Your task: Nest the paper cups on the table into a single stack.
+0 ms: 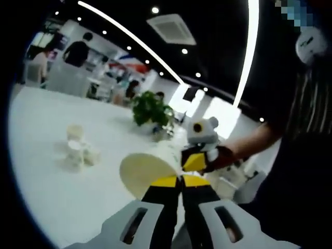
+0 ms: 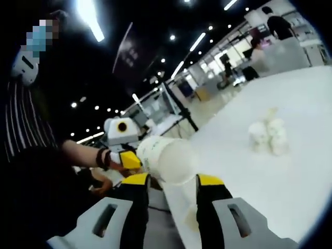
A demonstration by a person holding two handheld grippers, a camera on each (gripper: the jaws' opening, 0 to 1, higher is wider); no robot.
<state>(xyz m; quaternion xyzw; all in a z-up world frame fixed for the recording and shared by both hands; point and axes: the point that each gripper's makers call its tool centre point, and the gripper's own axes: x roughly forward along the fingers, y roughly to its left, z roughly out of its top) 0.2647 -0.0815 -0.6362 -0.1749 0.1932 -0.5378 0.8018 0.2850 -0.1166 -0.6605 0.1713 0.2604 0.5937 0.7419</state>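
My left gripper [image 1: 180,180] is shut on the rim of a white paper cup [image 1: 142,174], whose cream-coloured mouth faces this camera. In the right gripper view the same cup [image 2: 166,158] lies on its side in the air with its base toward the lens, just above the gap of my right gripper [image 2: 173,180], which stands open. The left gripper [image 2: 124,155] shows behind the cup there. The right gripper [image 1: 201,155] shows just beyond the cup. Several more paper cups [image 1: 78,148] stand in a cluster on the white table [image 1: 52,197], the same cluster [image 2: 267,136] being far off to the right.
A potted green plant [image 1: 150,109] stands on the table beyond the cups. The person's forearm [image 1: 254,140] and striped clothing [image 2: 26,129] close off one side. Other people [image 1: 78,49] stand far back. The table edge [image 2: 179,207] runs under my right gripper.
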